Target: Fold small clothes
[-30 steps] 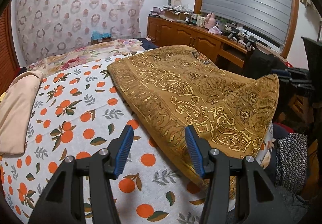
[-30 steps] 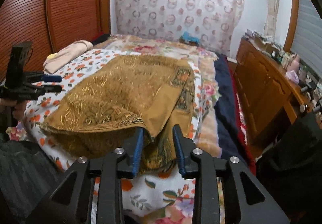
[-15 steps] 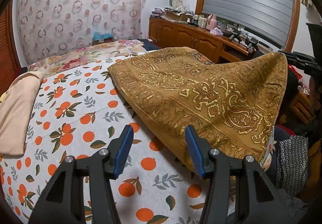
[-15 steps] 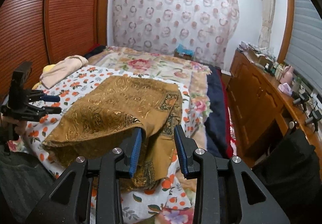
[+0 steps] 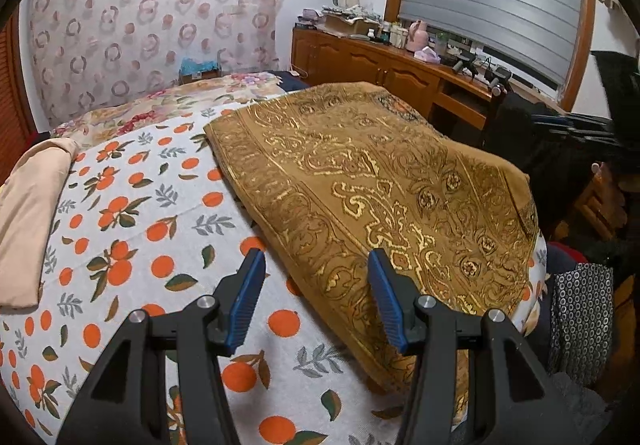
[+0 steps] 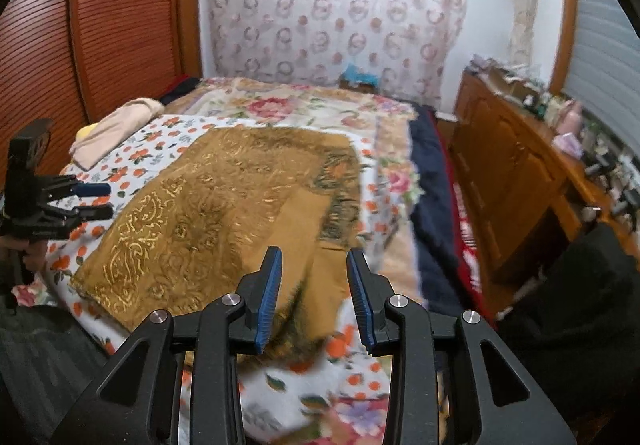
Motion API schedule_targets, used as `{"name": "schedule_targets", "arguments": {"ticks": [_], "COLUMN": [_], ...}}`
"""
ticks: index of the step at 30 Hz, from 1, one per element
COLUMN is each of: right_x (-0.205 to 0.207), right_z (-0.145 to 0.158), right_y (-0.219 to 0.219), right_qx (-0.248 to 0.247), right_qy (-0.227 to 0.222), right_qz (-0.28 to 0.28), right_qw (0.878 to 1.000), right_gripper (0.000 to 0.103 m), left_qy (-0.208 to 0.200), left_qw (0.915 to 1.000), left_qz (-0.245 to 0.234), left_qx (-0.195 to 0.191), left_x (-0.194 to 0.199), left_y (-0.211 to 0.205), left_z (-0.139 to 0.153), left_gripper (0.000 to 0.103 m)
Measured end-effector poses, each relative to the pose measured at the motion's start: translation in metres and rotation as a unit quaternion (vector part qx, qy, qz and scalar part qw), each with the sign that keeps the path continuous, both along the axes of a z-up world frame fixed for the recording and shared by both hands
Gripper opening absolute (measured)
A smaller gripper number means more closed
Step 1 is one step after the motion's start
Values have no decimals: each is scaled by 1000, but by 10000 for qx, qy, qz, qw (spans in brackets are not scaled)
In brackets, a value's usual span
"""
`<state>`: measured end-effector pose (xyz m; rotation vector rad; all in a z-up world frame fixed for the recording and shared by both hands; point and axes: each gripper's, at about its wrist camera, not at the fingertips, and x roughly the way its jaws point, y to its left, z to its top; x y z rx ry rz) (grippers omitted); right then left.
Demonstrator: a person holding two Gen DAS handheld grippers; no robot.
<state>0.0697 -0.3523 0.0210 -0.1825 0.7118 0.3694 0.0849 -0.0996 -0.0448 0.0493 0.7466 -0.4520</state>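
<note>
A brown cloth with gold paisley pattern (image 5: pixel 360 181) lies spread on the orange-print bedsheet (image 5: pixel 132 229); it also shows in the right wrist view (image 6: pixel 224 213). My left gripper (image 5: pixel 316 265) is open and empty, hovering above the cloth's near-left edge. My right gripper (image 6: pixel 314 265) is open and empty, just above the cloth's folded near corner (image 6: pixel 308 245). The left gripper shows at the left of the right wrist view (image 6: pixel 92 201).
A folded beige garment (image 5: pixel 28 213) lies at the bed's left. A wooden dresser (image 5: pixel 400 73) with clutter runs along the right wall. A dark bag (image 5: pixel 580 321) sits by the bed's right edge. A floral quilt (image 6: pixel 320 109) covers the far bed.
The right gripper was shut on the cloth's corner, lifted and carried it over, then opened and let it drop flat. The left gripper stayed open and nearly still.
</note>
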Motion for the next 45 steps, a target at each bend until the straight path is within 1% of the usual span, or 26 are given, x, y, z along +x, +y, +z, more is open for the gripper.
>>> {"name": "schedule_targets", "arguments": {"ticks": [5,8,11,13,15,17,20,23,27,29,32,33,34,36,37,39,40,42,44,45], "right_x": [34,54,62,61,59,58,55,54,53,50,43,39,37,30,27,20,18,13,10,9], "right_z": [-33,-57,-71,-73,-73,-73,-70,-65,-62,-61,-61,-61,-62,-64,-65,-67,-67,-68,-71,-73], "right_y": [24,36,35,31,28,28,27,16,-2,-6,-7,-7,-6,-7,-7,-9,-9,-11,-14,-15], "right_qx": [171,95,26,28,52,14,-175,-164,-99,-4,-13,17,39,39,42,153,180,214,245,260], "right_qy": [378,634,798,800,772,732,501,320,321,344,312,290,294,268,249,278,278,270,311,356], "right_qz": [113,27,-83,-108,-68,-33,-131,-379,-567,-582,-616,-614,-610,-665,-681,-678,-694,-758,-825,-850], "right_qw": [9991,9979,9968,9967,9970,9973,9985,9986,9978,9977,9976,9977,9977,9974,9974,9972,9970,9965,9958,9954], "right_gripper": [33,33,33,25,7,1,0,0,0,0,0,5,7,14,15,26,29,43,49,50], "left_qy": [91,131,169,198,248,292,396,502,586,580,582,591,612,642,652,645,656,670,680,689], "left_qw": [9999,9998,9997,9996,9995,9994,9990,9984,9980,9980,9979,9978,9976,9971,9968,9967,9966,9964,9962,9961], "left_qz": [-60,-115,-148,-152,-160,-168,-179,-192,-186,-183,-218,-247,-307,-403,-464,-494,-503,-526,-536,-543], "left_qx": [44,82,93,99,81,84,124,171,164,181,188,158,87,19,-1,33,13,-26,-32,-44], "left_x": [-1,-2,-3,-3,-2,-1,0,1,1,-1,-4,-6,-8,-13,-17,-22,-24,-29,-32,-34], "left_y": [-4,-8,-10,-11,-11,-12,-13,-14,-14,-14,-15,-15,-15,-17,-18,-19,-19,-18,-18,-17], "left_z": [-6,-11,-14,-16,-18,-20,-26,-31,-35,-36,-36,-36,-36,-36,-35,-35,-34,-35,-35,-34], "left_gripper": [53,53,53,53,53,53,53,53,53,53,53,52,52,52,47,42,38,31,30,30]}}
